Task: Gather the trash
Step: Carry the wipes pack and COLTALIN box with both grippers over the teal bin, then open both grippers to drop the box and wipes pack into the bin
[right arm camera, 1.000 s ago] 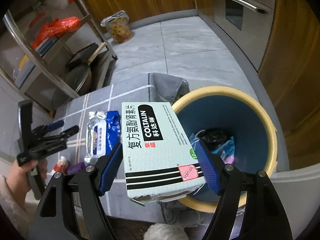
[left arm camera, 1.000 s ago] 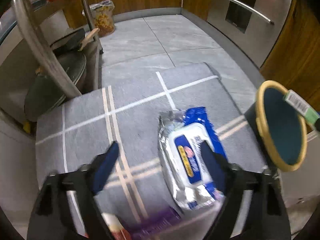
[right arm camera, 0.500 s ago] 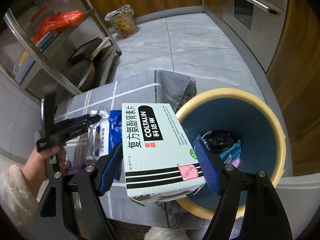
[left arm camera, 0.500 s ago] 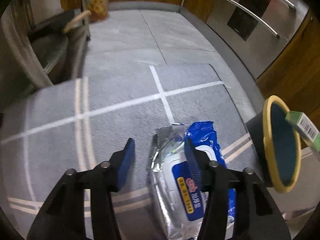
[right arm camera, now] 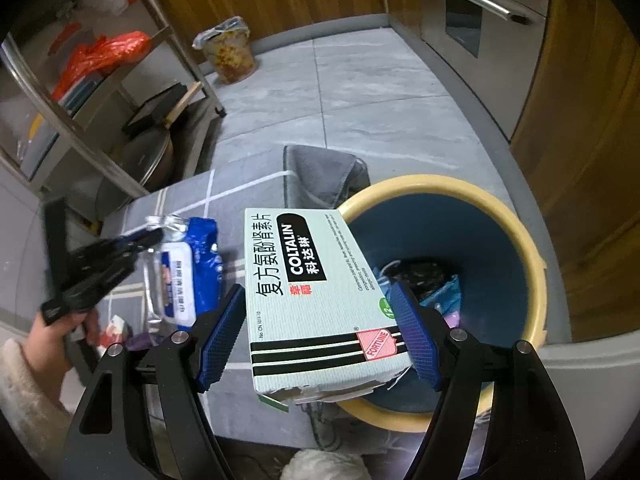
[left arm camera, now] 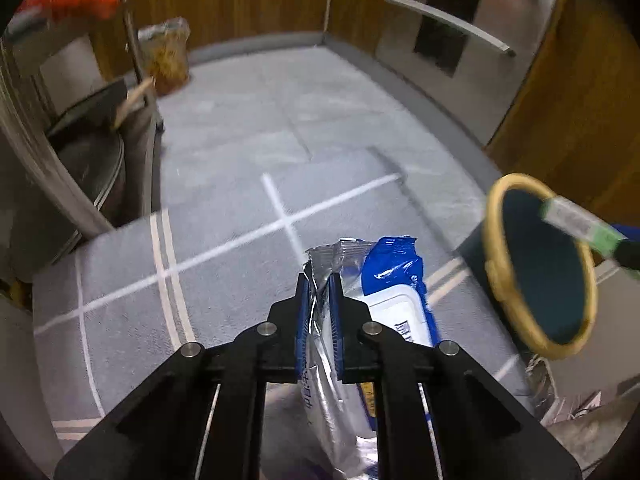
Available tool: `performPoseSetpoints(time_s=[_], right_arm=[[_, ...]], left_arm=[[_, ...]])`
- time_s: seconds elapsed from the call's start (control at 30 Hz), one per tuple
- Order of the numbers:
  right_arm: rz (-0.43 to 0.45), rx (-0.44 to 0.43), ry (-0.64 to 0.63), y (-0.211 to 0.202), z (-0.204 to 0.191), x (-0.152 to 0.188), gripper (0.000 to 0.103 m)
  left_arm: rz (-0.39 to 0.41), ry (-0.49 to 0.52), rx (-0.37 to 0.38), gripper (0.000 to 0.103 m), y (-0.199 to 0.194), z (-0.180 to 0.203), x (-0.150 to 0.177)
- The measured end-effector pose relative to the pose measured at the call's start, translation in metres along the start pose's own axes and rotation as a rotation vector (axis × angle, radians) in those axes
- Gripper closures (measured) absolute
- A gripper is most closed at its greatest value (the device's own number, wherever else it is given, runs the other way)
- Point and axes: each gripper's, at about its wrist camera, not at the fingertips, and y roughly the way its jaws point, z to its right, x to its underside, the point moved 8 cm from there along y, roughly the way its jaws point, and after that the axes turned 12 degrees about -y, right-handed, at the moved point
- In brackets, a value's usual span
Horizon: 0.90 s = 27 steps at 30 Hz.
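Note:
My left gripper is shut on the silver edge of a blue and white wet-wipe pack on the grey checked cloth. The pack also shows in the right wrist view, with the left gripper on it. My right gripper is shut on a pale green COLTALIN medicine box and holds it over the near rim of the blue bin with a yellow rim. The bin stands at the right in the left wrist view, with the box above it. Some trash lies inside the bin.
A metal rack with pans and orange bags stands at the left. A lined basket of scraps sits on the tiled floor at the back. Small wrappers lie on the cloth near the left hand. Wooden cabinets stand behind and at the right.
My left gripper moved forward over the wet-wipe pack and shut on its silver edge. My right gripper moved the box slightly further over the bin.

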Motion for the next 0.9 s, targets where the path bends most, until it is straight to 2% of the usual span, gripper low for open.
performPoseSetpoints(time_s=[0.33,0.6,0.83,0.87,0.9], right_arm=[[0.018,0.073,0.06,-0.021,0.034,0.014,0.028],[-0.002,0.119,0.135,-0.023,0.071,0.03,0.028],[-0.053,0.143,0.147,-0.014,0.087,0.042,0.028],[-0.058,0.141,0.147,-0.013,0.088,0.043,0.035],[-0.077,0.133,0.144,-0.01,0.088,0.045,0.055]], left_arm=[[0.156,0.13,0.016,0.096,-0.085,0.064,0.003],[0.242,0.148,0.056,0.097,-0.119,0.096,-0.012],[0.247,0.194,0.126,0.097,-0.125,0.149,-0.022],[0.233,0.194,0.147,0.097,-0.12,0.16,-0.023],[0.225,0.197,0.152,0.097,-0.116,0.167,-0.023]])
